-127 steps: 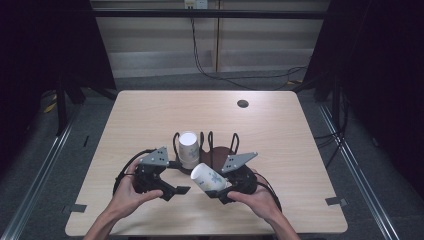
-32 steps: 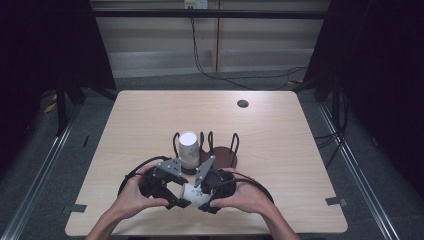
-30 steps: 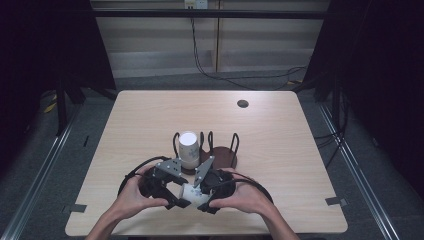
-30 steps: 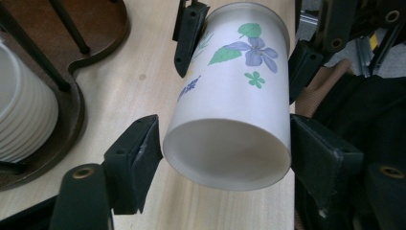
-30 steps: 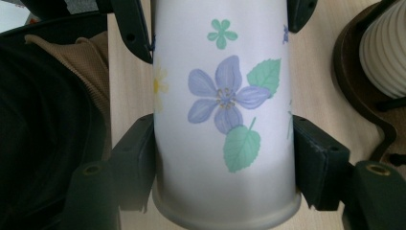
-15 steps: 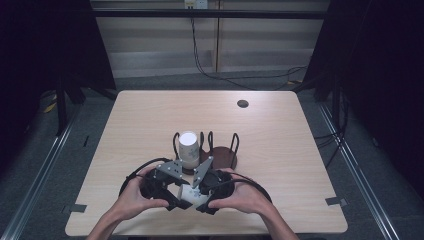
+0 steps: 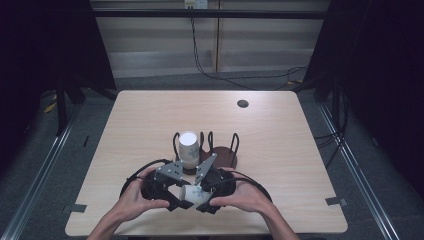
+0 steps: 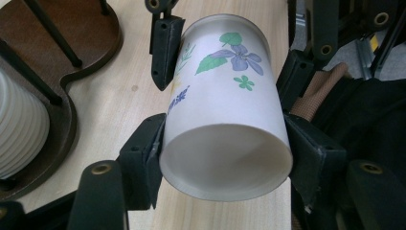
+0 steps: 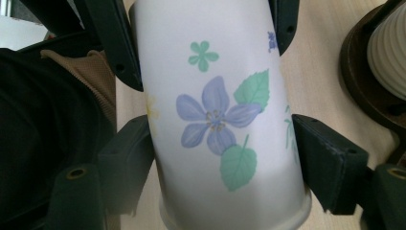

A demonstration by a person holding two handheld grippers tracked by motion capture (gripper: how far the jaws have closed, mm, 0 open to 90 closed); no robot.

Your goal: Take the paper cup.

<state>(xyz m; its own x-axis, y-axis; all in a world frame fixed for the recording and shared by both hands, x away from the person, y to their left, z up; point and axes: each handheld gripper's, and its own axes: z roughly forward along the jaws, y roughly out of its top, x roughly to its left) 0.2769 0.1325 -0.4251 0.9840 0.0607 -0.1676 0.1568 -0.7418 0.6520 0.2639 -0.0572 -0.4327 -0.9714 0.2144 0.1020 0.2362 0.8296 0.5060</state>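
Over the wooden table, left gripper and right gripper both clamp the flowered cup

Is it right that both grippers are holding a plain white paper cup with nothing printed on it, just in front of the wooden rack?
Not quite. The paper cup held between the left gripper and right gripper, in front of the wooden rack, isn't plain: the left and right gripper views show purple flowers and green leaves printed on it.
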